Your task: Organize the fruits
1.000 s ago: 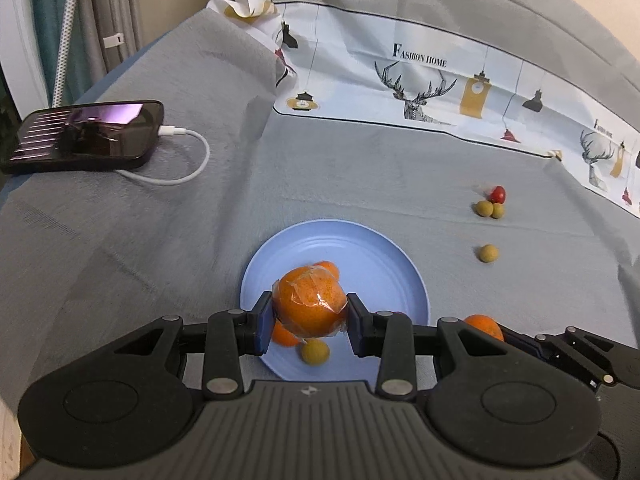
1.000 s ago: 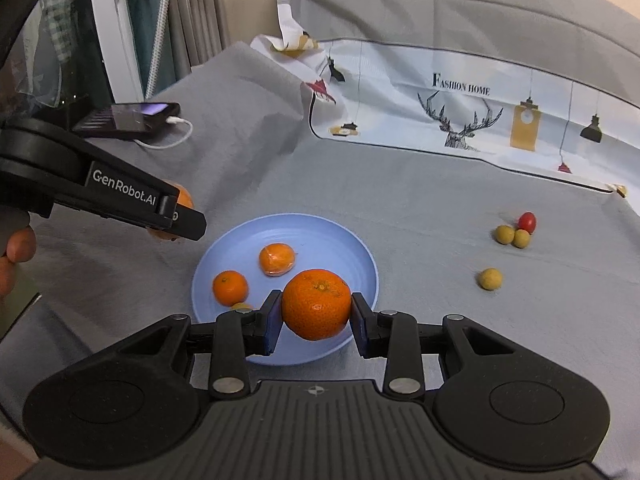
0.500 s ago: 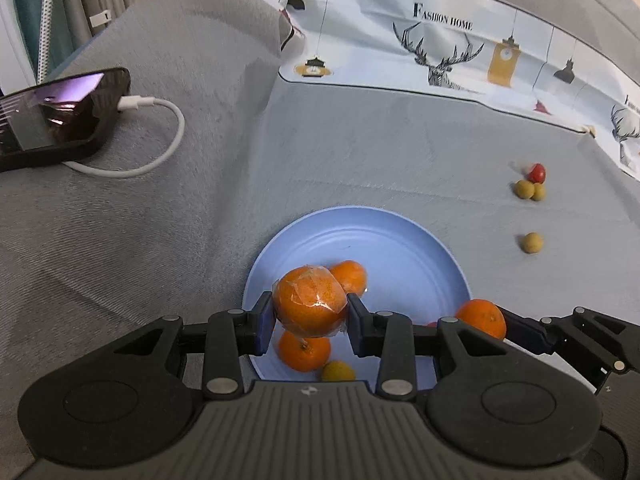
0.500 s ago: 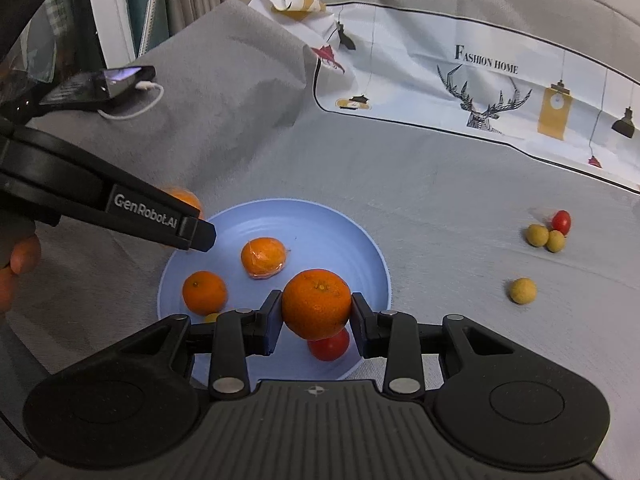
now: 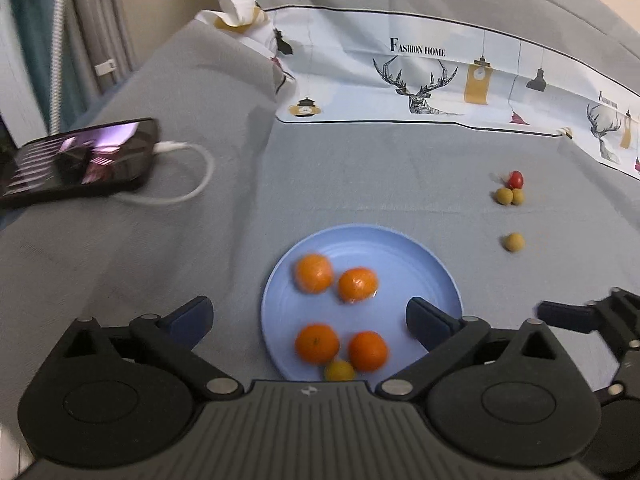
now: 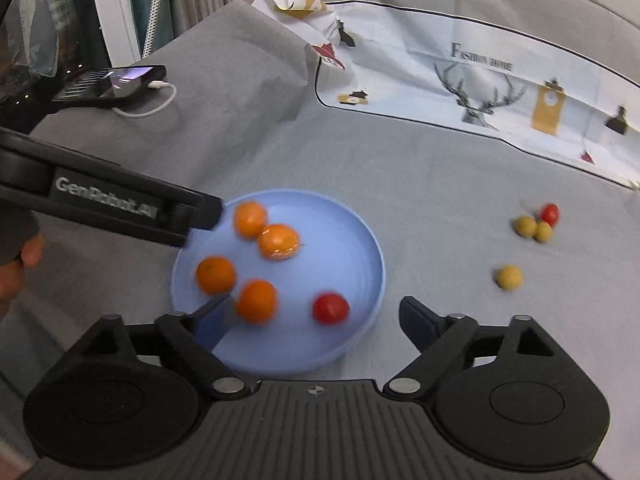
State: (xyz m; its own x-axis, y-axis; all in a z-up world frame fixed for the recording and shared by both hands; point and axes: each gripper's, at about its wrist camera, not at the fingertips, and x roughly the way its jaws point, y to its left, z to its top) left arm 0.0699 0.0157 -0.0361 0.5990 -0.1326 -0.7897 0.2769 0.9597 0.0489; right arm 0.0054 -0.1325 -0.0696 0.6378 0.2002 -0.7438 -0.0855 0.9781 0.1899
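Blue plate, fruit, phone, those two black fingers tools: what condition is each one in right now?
Left gripper: open, holding nothing.
Right gripper: open, holding nothing.
Blue plate: flat on the grey cloth, holding fruit.
Four oranges: loose on the plate.
Red tomato: on the plate.
Small yellow fruit: at the plate's near rim.
Three yellow fruits and one red tomato: on the cloth, off the plate.
Phone: screen lit, white cable plugged in.

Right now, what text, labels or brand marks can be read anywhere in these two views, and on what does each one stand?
"FASHION HOME": printed above the deer on the patterned cloth; blurred in the right wrist view.
"GenRobot.AI": on the side of the left gripper, seen in the right wrist view.
A second print line at the cloth's right edge is too small to read.
The phone screen shows nothing readable.
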